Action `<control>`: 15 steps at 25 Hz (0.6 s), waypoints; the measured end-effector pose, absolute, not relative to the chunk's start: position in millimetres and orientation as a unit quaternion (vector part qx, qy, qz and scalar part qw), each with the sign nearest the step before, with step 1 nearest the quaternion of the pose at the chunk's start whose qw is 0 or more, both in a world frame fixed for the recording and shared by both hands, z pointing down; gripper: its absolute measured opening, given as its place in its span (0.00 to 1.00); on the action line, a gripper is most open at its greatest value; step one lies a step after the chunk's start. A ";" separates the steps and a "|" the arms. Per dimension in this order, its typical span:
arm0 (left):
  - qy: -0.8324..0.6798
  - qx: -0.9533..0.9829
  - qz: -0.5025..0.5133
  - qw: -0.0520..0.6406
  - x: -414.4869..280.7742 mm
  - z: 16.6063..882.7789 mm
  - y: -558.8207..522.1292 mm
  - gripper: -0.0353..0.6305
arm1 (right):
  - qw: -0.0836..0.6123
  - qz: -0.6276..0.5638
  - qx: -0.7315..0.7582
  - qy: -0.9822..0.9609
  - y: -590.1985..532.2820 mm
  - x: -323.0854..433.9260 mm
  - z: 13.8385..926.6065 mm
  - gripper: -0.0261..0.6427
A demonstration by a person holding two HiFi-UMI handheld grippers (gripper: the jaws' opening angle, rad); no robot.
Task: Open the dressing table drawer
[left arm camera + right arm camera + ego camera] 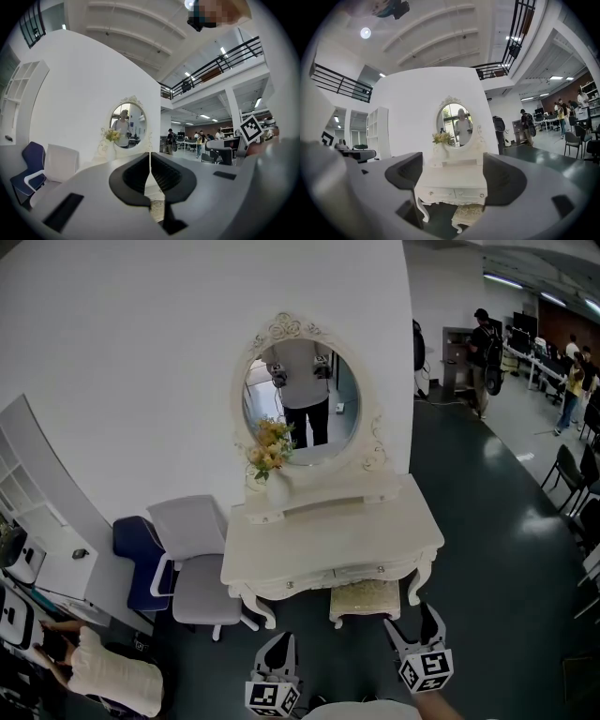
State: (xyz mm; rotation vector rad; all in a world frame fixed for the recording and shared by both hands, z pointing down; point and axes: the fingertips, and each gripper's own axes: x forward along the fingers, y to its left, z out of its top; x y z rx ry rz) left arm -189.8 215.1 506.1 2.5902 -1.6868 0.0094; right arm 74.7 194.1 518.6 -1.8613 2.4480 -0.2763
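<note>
At the far left a white open shelving unit (28, 470) stands against the white wall, and beside it a dark blue office chair (134, 545) and a pale grey office chair (199, 563) are pushed close to the wall, probably parked out of the way. Low in the head view, the left gripper (278, 645) has its jaws pressed together with nothing between them; it looks like the idle tool for now. Ahead of it stands the cream-white carved dressing table (281, 554), backed against the wall so that its front faces the person. On it, towards the left, a white vase of yellow flowers (270, 454) sits in front of the oval framed mirror (305, 395), which reflects the person standing. The task's thing, the row of shallow knobbed drawers (452, 192) under the tabletop, sits flush and shut, so opening has not begun. A small cream upholstered stool (366, 597) is tucked under the table's front, leaving the drawer fronts reachable above it. The right gripper (411, 622) points level at the table with its jaws spread wide and empty, well apart from the drawers, most likely readied to take a knob. Far right, several people (483, 357) stand among desks.
</note>
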 end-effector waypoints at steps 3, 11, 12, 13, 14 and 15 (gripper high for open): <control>-0.549 0.835 0.003 0.027 -182.6 508.2 217.1 0.09 | 0.027 -0.091 -0.600 0.794 194.0 83.1 520.7 0.64; -0.556 0.831 0.003 0.026 -162.1 511.9 219.2 0.09 | 0.018 -0.096 -0.590 0.802 194.0 101.5 528.0 0.64; -0.557 0.830 0.003 0.027 -159.9 511.6 219.3 0.09 | 0.018 -0.096 -0.589 0.803 193.8 103.5 527.4 0.64; -0.558 0.829 0.003 0.027 -157.6 511.7 219.8 0.09 | 0.017 -0.096 -0.588 0.803 194.1 105.5 526.8 0.64; -0.558 0.829 0.003 0.028 -155.2 512.1 220.8 0.09 | 0.016 -0.096 -0.587 0.804 194.7 107.4 526.5 0.64; -0.558 0.829 0.004 0.028 -152.6 512.7 221.9 0.09 | 0.015 -0.097 -0.587 0.804 195.1 109.2 526.8 0.63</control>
